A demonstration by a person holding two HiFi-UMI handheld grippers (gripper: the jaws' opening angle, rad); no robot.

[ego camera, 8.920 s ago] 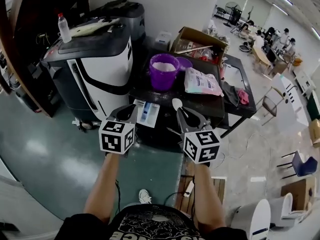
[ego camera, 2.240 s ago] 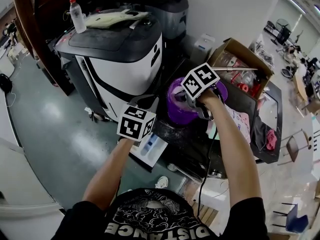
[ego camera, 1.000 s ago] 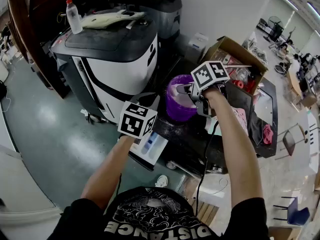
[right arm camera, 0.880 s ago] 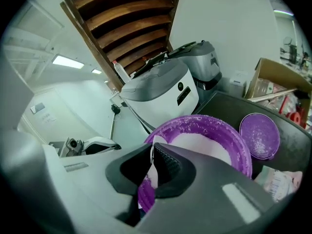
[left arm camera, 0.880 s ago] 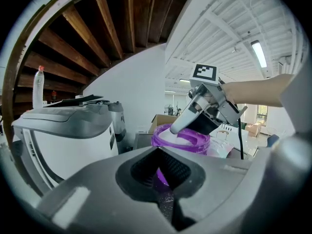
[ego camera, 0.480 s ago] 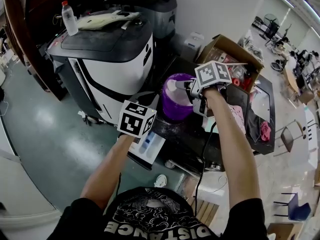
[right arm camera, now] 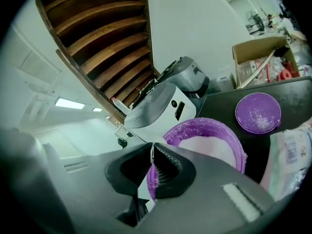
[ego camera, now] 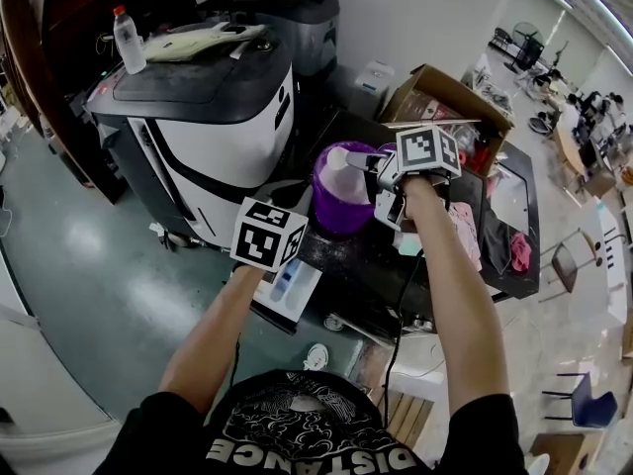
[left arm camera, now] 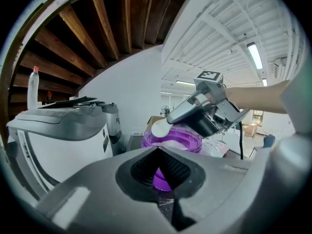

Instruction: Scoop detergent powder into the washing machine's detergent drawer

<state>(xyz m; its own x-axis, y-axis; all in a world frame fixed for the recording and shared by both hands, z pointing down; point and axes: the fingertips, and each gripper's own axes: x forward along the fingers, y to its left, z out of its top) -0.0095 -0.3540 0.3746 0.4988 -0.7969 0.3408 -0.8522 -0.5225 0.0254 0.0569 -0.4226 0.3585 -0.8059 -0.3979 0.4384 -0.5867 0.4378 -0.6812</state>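
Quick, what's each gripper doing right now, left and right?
Left gripper: jaws shut, nothing between them.
Right gripper: jaws shut on the white spoon, over the purple tub.

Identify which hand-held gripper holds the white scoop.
The right hand-held gripper, jaws shut on the handle of the white scoop above the purple tub; the left hand-held gripper is shut on nothing.

Bright, even; heavy fisheye distort.

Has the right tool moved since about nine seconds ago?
Yes. The right tool went forward from the table's near edge to the purple bucket, and holds the scoop over the powder.
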